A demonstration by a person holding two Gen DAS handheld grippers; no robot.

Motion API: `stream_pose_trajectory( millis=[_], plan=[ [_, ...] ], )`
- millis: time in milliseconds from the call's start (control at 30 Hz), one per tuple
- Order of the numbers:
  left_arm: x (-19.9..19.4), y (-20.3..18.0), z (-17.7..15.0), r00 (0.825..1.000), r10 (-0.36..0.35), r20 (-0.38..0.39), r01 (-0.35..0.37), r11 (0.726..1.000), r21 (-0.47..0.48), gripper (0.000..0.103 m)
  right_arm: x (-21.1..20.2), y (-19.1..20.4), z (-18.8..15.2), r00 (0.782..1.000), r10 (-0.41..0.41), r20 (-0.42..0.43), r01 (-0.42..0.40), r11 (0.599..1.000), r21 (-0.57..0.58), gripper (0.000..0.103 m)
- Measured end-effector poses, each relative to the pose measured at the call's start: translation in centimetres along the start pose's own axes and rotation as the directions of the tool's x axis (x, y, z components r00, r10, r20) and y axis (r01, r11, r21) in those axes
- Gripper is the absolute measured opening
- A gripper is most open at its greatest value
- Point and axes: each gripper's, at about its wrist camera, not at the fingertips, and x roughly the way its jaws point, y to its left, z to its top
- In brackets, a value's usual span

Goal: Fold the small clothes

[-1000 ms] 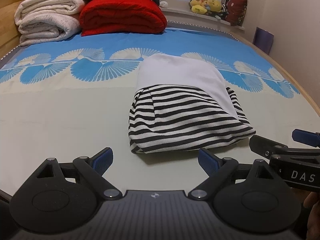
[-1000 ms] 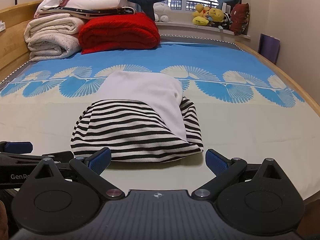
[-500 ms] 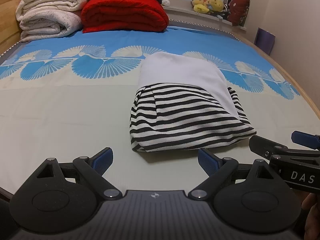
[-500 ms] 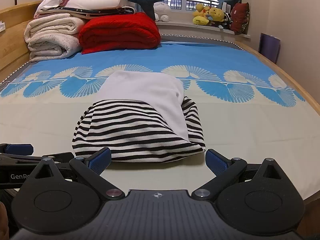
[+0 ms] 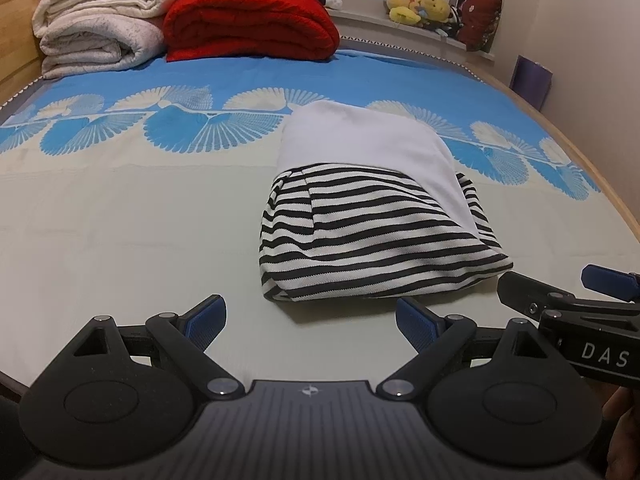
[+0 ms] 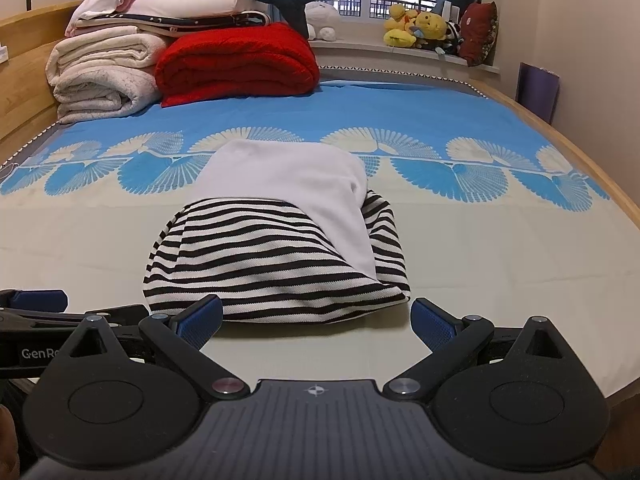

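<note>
Folding looks finished — both tools clear

Striped garment point(image 5: 372, 240) lies as a compact folded bundle mid-bed point(image 5: 120, 240), white panel on top; judged done, perhaps only tidying left. Left hand-held gripper point(image 5: 311, 320) hovers low at the bundle's near edge, fingers spread wide, holding nothing. Right hand-held gripper point(image 6: 316, 320) just beside it — same: wide apart, empty, not touching cloth.

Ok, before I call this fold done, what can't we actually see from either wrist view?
- Underside and inner layers of the striped garment: covered by its own top fold in both views.
- What the white panel belongs to: its far edge is out of sight, so one garment or two cannot be told.
- Right tool: in the left wrist view the frame's right edge cuts it off.
- Left tool: in the right wrist view only a sliver shows.
</note>
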Motion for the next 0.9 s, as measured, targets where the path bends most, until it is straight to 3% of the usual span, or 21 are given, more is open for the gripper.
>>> stream_pose_trajectory(
  millis=[900],
  plan=[
    [0.4,0.08,0.02,1.0,-0.003,-0.021,0.003,1.0,-0.009,0.094,0.33,0.34,-0.02,1.0,-0.001,-0.012,0.001,1.0,0.01,0.1]
  ],
)
